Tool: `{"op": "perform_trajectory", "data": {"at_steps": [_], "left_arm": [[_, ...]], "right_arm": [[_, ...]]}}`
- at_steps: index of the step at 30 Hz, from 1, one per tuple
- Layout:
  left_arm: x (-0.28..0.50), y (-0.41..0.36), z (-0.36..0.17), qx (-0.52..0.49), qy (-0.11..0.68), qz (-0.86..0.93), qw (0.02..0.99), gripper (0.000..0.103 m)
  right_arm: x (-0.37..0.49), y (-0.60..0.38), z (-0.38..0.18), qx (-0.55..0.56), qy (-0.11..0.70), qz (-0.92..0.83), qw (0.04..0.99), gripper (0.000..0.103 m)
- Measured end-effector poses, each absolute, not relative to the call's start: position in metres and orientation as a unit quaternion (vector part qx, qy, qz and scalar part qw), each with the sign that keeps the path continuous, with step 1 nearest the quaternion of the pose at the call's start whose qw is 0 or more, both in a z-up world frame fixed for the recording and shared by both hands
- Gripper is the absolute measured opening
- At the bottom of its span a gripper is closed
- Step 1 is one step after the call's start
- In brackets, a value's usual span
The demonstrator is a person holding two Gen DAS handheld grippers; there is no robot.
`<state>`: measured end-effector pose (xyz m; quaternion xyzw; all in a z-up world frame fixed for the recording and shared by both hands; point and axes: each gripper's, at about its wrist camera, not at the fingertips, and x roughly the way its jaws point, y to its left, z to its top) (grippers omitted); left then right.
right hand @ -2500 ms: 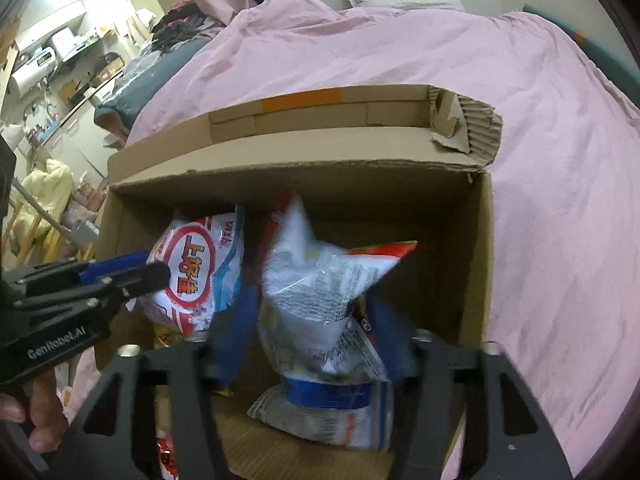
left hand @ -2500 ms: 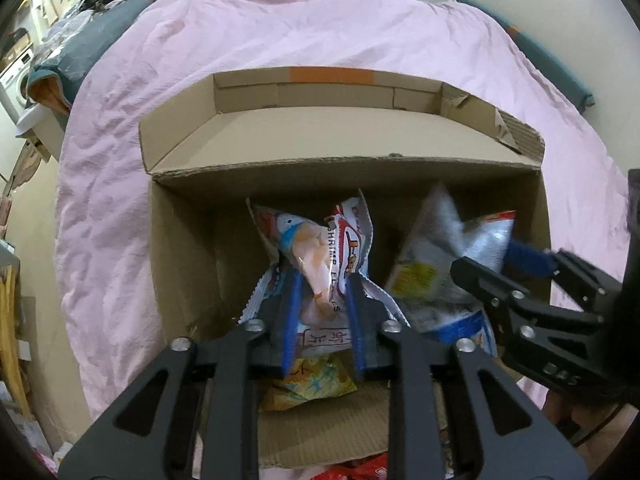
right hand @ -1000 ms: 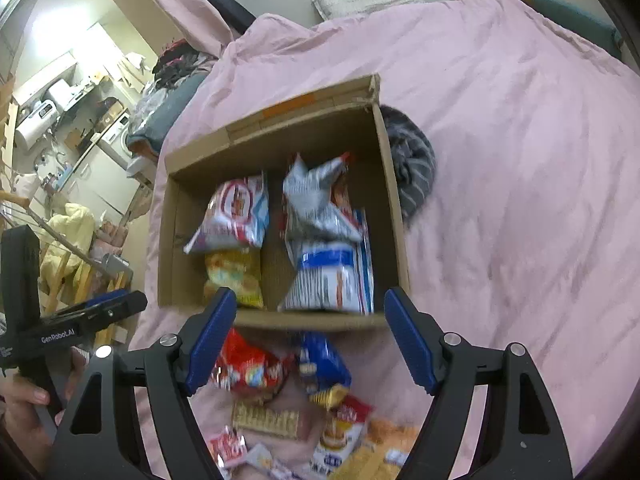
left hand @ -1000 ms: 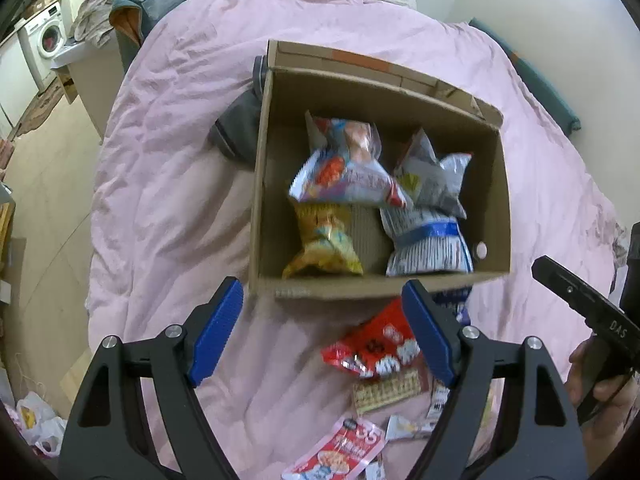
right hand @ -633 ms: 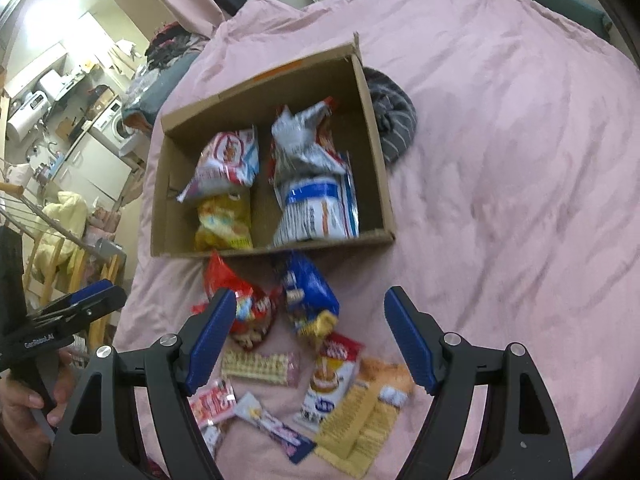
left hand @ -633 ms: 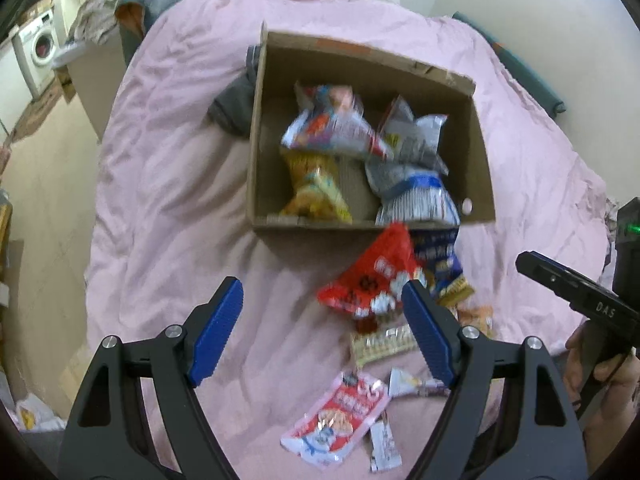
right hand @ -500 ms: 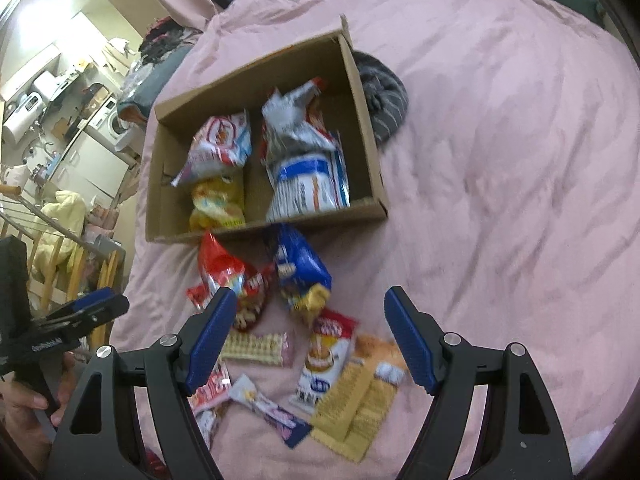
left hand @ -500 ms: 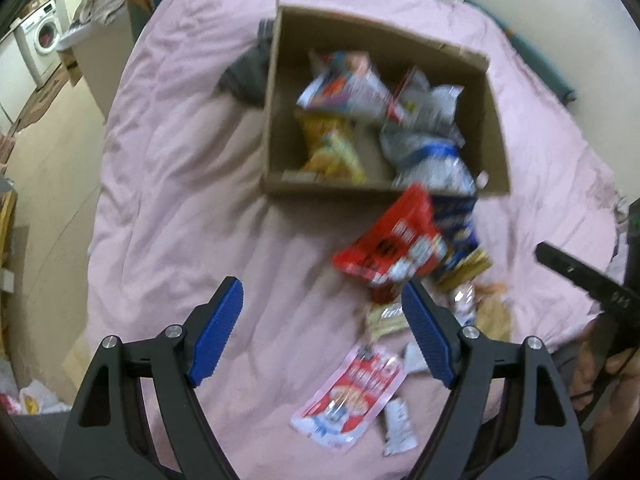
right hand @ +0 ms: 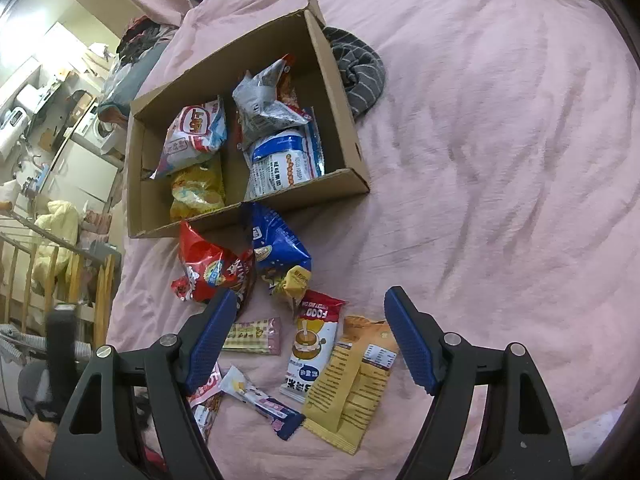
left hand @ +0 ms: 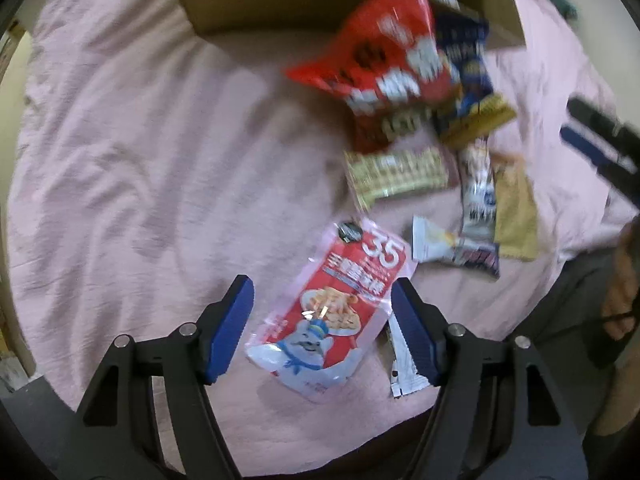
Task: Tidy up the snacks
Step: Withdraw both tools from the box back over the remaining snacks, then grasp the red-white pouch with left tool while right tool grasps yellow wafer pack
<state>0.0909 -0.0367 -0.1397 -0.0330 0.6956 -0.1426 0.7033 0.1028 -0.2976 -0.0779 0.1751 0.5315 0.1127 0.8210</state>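
A red-and-white pouch marked 35 [left hand: 332,304] lies flat on the pink bedcover [left hand: 140,160], between the blue pads of my left gripper [left hand: 324,320]. The jaws are closing around it, and I see no pad pressing on it. My right gripper [right hand: 308,332] hangs open over a white FOOD sachet [right hand: 316,344] and a yellow packet [right hand: 352,384], holding nothing. A red bag [right hand: 208,272] and a blue bag [right hand: 280,252] lean against the cardboard box [right hand: 280,200], which holds several snack bags. The left view is blurred.
A wafer pack [left hand: 396,176], a slim white bar [left hand: 404,364] and a white-and-purple bar [right hand: 260,404] lie among the loose snacks. A grey striped cloth [right hand: 360,72] sits by the box's right wall. Furniture and a wooden rack [right hand: 60,272] stand left of the bed.
My left gripper has dropped and tipped down towards the loose snacks, its jaws narrowing around the pouch marked 35. The right gripper has drawn back a little from the box and then held still.
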Motion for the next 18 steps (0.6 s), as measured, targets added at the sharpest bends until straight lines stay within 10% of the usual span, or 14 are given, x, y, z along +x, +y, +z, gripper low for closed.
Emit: {"op": "perform_trajectory", "data": {"at_steps": [11, 18], "left_arm": [[0.077, -0.047, -0.16, 0.001, 0.71, -0.148, 0.688, 0.066], [0.078, -0.055, -0.158, 0.017, 0.703, -0.146, 0.696, 0.027]], "right_arm": [[0.102, -0.299, -0.079, 0.179, 0.535, 0.11, 0.818, 0.079], [0.101, -0.297, -0.079, 0.175, 0.537, 0.109, 0.818, 0.079]]}}
